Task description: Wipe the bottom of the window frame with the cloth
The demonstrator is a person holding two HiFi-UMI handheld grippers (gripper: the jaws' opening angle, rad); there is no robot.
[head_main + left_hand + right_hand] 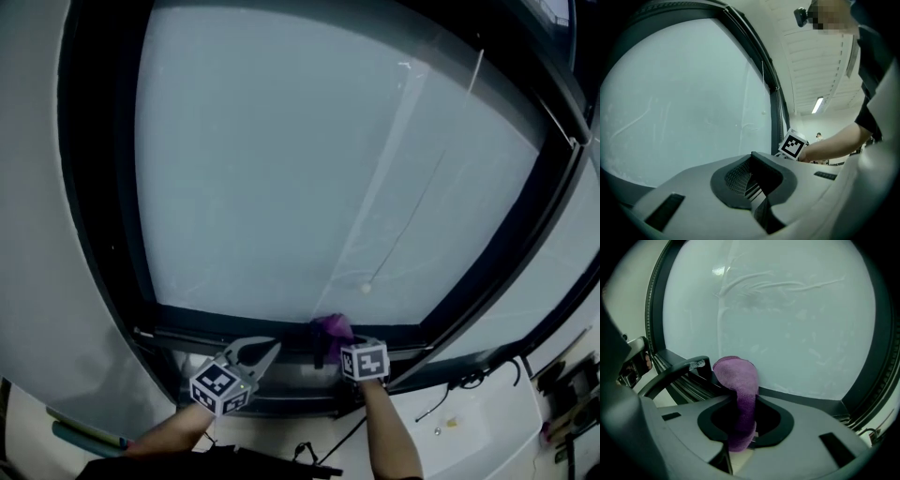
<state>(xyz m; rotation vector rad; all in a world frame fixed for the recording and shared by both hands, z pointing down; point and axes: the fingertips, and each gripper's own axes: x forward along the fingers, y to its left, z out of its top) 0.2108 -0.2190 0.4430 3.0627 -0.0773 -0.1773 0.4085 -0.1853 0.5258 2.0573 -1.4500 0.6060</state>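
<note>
Down at the bottom rail of the window frame [225, 330], the right gripper [342, 347] pinched a purple cloth [737, 380] between its fingers, the wad bulging past their tips at the rail. Just beside it, the left gripper [270, 349] hung with fingers pressed together, empty. Both cubes bore square black-and-white markers.

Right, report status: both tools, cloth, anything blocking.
Right tool shut on purple cloth, up at bottom frame rail. Left tool shut, empty, alongside. Nothing seen blocking the rail.
</note>
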